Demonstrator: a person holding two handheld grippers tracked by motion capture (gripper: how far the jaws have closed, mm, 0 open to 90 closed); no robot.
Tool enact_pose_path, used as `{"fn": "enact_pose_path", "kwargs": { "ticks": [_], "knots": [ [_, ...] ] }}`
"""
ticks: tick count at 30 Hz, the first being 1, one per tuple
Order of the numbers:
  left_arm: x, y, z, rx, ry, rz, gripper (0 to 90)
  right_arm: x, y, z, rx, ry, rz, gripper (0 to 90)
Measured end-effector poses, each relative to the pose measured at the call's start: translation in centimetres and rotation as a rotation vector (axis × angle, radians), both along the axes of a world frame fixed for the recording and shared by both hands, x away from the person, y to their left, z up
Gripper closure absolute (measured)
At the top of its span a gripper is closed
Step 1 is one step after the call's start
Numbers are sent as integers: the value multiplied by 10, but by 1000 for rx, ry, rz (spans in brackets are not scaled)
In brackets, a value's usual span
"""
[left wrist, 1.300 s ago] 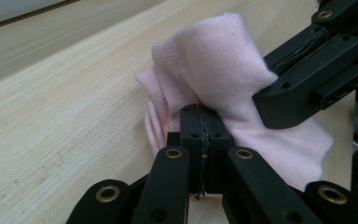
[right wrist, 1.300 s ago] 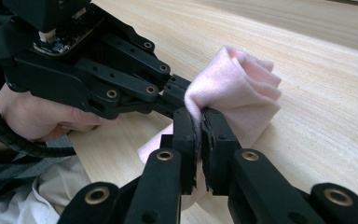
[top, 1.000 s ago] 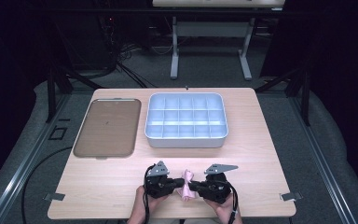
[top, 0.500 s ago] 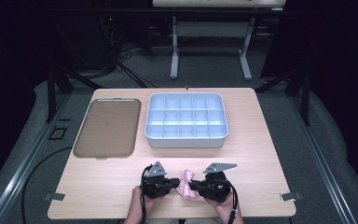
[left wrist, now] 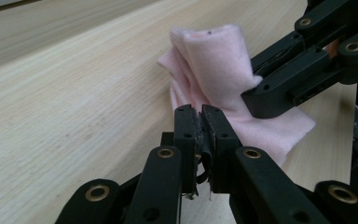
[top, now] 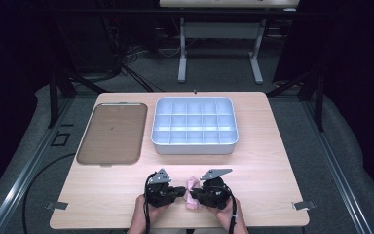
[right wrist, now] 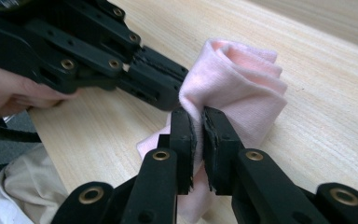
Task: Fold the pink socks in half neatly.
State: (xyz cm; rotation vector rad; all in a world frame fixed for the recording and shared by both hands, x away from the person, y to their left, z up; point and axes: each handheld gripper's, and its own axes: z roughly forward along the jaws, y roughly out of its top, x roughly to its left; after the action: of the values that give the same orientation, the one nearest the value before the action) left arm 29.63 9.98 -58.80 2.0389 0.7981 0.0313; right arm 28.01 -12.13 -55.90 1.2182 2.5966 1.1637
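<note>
A small pink cloth (top: pixel 191 186) is bunched up on the wooden table (top: pixel 272 170) near its front edge, between my two grippers. My left gripper (top: pixel 181 191) comes in from the left with its jaws together at the cloth's lower edge (left wrist: pixel 261 135); the left gripper view has its tips (left wrist: pixel 200 109) closed against the fabric. From the right, my right gripper (top: pixel 196 195) is shut on a fold of the cloth (right wrist: pixel 242 79), with fabric pinched between its pads (right wrist: pixel 199 114). The two sets of tips nearly touch.
A white box (top: pixel 195 146) with several compartments stands at the middle back of the table. A flat brown tray (top: pixel 109 134) lies to its left. Bare wood stretches right of the grippers. The person's hands (top: pixel 141 209) enter at the front edge.
My right gripper has edged slightly left toward the left one, and the cloth stands a little more bunched between them. The left gripper has stayed put.
</note>
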Motion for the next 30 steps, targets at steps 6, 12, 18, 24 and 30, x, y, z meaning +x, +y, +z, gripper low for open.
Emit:
{"fn": "enact_pose_path", "kwargs": {
  "ticks": [6, 12, 18, 24, 30],
  "knots": [
    [-1, 12, 17, -46, -41, 29, 844, 2, 3, -2, -14, 4, -5, 827],
    [1, -7, 46, -36, -99, -44, 830, 2, 4, -2, -43, 7, 10, 826],
    [10, -31, 42, 7, -95, -92, 837, 0, 6, -2, -52, -8, 1, 827],
    [16, -35, 26, 43, -70, -86, 865, -2, 5, -4, -42, -11, -10, 827],
    [15, -37, 22, 64, -83, -78, 891, -4, 6, -3, -48, -19, -16, 821]
  ]
}}
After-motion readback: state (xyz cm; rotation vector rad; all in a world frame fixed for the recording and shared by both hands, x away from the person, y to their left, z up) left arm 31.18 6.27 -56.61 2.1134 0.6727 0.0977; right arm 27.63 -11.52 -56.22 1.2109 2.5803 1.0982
